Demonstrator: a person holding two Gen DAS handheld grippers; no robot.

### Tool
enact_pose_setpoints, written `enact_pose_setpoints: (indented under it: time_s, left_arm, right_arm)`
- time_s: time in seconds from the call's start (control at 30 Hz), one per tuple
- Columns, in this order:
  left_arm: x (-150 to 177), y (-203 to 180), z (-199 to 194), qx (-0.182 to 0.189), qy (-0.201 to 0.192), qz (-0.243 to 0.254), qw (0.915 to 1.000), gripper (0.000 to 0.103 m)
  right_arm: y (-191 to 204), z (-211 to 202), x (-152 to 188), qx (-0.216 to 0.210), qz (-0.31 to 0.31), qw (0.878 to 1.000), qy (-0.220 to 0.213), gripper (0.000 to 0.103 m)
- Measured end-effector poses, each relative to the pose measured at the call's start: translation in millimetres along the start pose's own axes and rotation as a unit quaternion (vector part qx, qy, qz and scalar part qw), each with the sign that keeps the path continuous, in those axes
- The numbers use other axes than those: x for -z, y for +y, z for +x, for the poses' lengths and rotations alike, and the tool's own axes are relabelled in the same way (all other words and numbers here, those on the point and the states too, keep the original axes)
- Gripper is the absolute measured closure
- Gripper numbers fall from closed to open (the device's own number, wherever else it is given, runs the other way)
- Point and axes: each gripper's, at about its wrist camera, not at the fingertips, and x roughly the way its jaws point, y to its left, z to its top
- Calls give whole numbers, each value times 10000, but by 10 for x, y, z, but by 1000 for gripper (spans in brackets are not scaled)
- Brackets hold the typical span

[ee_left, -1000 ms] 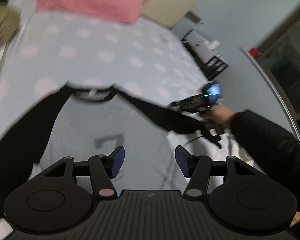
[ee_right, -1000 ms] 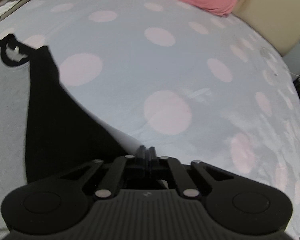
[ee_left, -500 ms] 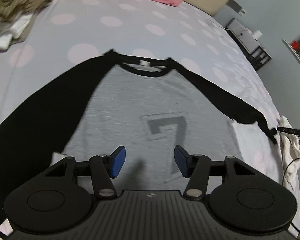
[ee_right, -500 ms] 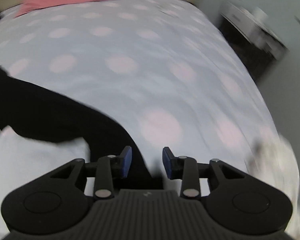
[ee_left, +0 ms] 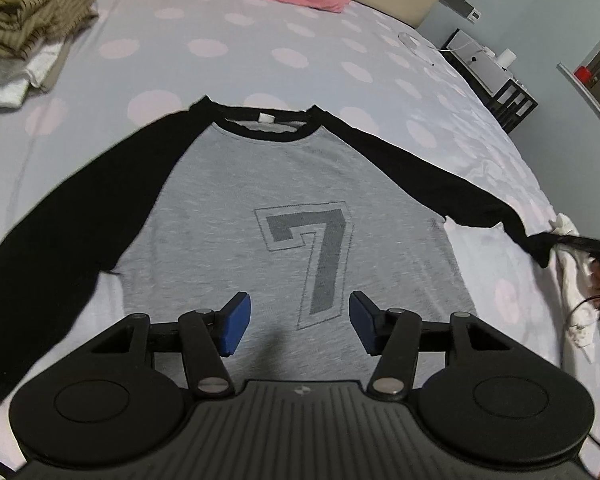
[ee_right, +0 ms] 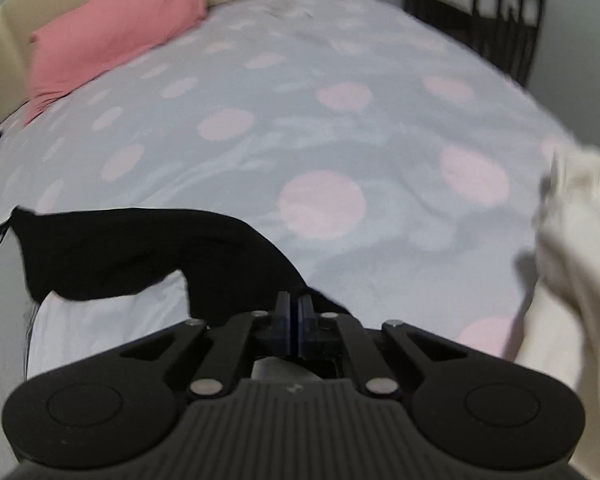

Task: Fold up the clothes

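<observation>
Upper left: striped clothes pile (ee_left: 28, 12) on dotted bedspread (ee_left: 260, 52). Centre frame: raglan shirt (ee_left: 296, 216) spread flat — left gripper (ee_left: 298, 322) above hem, fingers spread, empty. Far right: right gripper (ee_right: 294, 320) pinching black sleeve (ee_right: 140, 254) — white garment (ee_right: 580, 264) beside.

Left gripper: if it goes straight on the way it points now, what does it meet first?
Probably the shirt: the open left gripper points at its grey front, near the printed 7. Its height above the cloth is unclear.
</observation>
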Motion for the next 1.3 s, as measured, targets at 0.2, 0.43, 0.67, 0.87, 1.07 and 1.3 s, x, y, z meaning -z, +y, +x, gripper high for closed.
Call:
enact_pose_setpoints:
  time_s: [0.2,0.43,0.67,0.87,1.07,1.3]
  left_arm:
    - [53,-41,9,6,109,-60,9999,50]
    - [94,-143,-25,98,107,51,9999,50]
    - [145,-114,-81,30,106,28,9999,50]
    - [177,-61,-71,40,133,-72,9999,50]
    - [193,-129,-52,108,191,11,9998,50]
    - [264,-17,-116,36,169,-47,9998,50]
  right_arm:
    - [5,-642,81,88,-905,9888,-1186,99]
    - [-160,-583,646,271,-1421,9890,-305,99]
    - [-294,-451,795,1155,-1142,9867,-30,96]
    - [-40,-607,736,1460,-1543,9728,-926,69]
    - [611,-136,833,1262,-2956,9440,-738,78]
    - [1172,420,927,1460,-4421,8841,-392,79]
